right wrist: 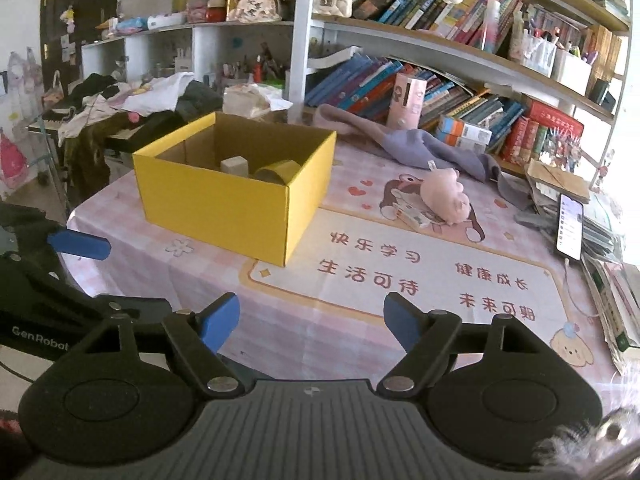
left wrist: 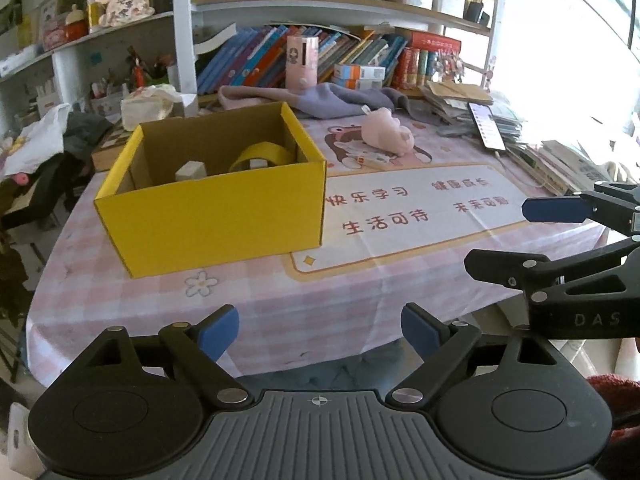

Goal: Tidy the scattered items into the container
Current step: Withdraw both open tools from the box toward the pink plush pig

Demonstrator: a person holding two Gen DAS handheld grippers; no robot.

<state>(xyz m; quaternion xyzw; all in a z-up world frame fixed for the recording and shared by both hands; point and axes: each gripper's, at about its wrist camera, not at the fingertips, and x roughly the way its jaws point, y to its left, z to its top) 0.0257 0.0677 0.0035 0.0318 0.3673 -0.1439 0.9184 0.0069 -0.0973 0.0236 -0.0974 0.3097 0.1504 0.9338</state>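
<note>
Both tools, left tool (left wrist: 320, 332) and right tool (right wrist: 312, 320), stand wide and empty. Next likely the pink toy (right wrist: 446, 196), well ahead of the right tool, into the box (right wrist: 240, 208).

Crowded bookshelves (right wrist: 460, 12) rise behind a pink checked tablecloth (left wrist: 248, 292), where a lit phone (right wrist: 570, 226) rests on stacked papers (right wrist: 608, 236).

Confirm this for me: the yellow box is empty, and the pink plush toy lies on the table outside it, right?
Not quite. The yellow box is not empty: the left wrist view shows a yellow tape roll and a small white block inside. The pink plush toy does lie on the table outside it.
</note>
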